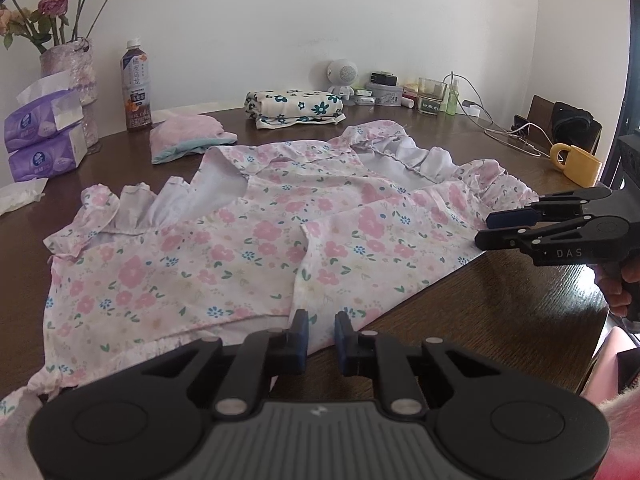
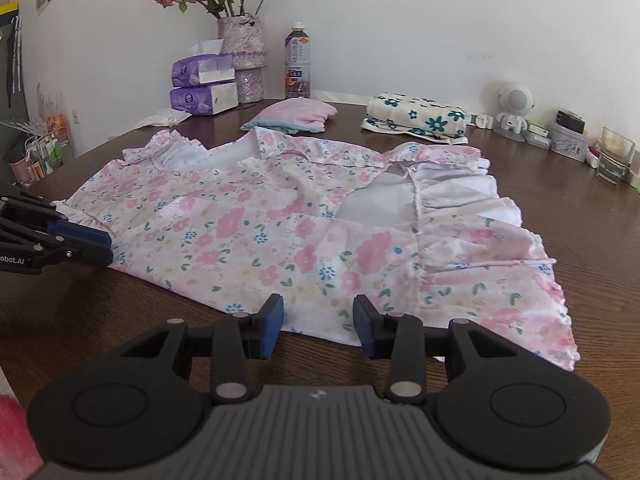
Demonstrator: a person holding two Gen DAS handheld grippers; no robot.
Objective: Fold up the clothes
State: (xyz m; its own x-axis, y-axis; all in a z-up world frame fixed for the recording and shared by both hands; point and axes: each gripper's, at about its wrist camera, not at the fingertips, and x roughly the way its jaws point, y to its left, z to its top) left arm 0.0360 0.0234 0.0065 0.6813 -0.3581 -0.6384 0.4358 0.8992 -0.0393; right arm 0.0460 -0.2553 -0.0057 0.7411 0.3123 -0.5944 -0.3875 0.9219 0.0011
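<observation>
Dark wooden table (image 1: 500, 304) against a white wall carries a pink floral dress (image 1: 240, 248) spread flat across its middle, partly folded over itself; toward twelve o'clock in the left wrist view lie a folded blue-flowered cloth (image 1: 296, 108) and, nearer eleven, a small pink bundle (image 1: 188, 136). At six o'clock the left gripper (image 1: 321, 332) hovers at the dress hem, jaws narrowly parted, holding nothing; the right gripper (image 2: 319, 322) sits at the near edge, jaws wide and empty.
</observation>
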